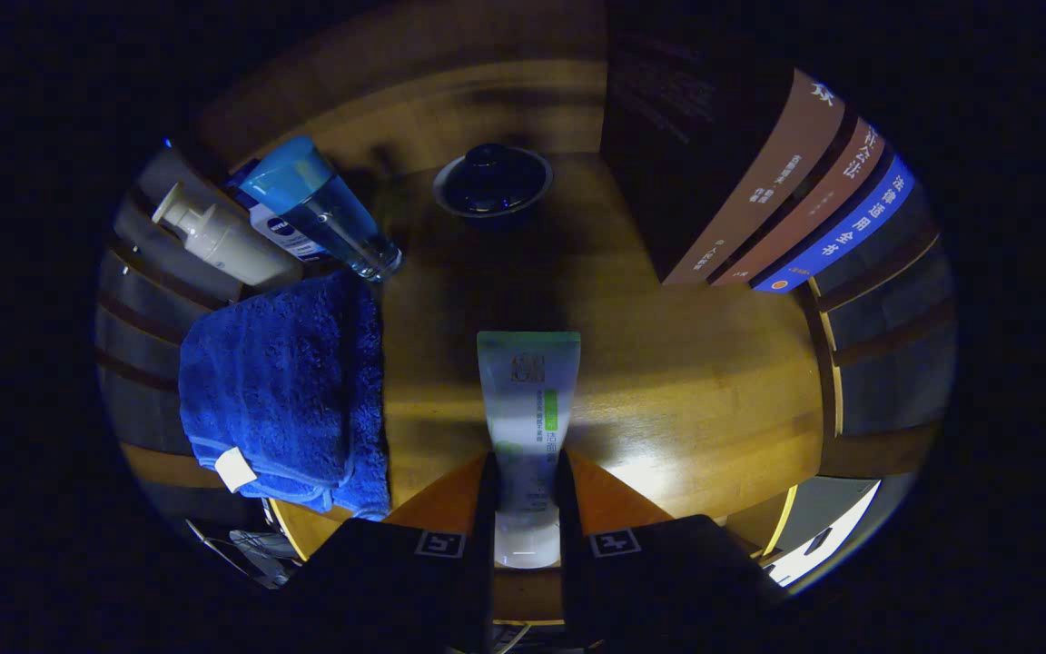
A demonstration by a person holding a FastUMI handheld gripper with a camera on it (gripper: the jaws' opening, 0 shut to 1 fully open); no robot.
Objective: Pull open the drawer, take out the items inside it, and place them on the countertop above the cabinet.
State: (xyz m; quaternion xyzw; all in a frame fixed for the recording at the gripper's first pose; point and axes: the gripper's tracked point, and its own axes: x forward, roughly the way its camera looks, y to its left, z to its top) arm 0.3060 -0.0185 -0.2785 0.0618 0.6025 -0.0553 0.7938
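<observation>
A white and green tube (527,400) sticks out forward from my gripper (527,481), whose two fingers press on its lower part near the cap. The tube hangs over the wooden countertop (695,400), its crimped end pointing away from me. Whether it touches the wood I cannot tell.
A folded blue towel (291,391) lies left of the tube. Beyond it stand a white pump bottle (219,238), a blue-capped clear bottle (323,209) and a small box. A dark lidded bowl (493,184) sits straight ahead. Upright books (759,200) stand to the right.
</observation>
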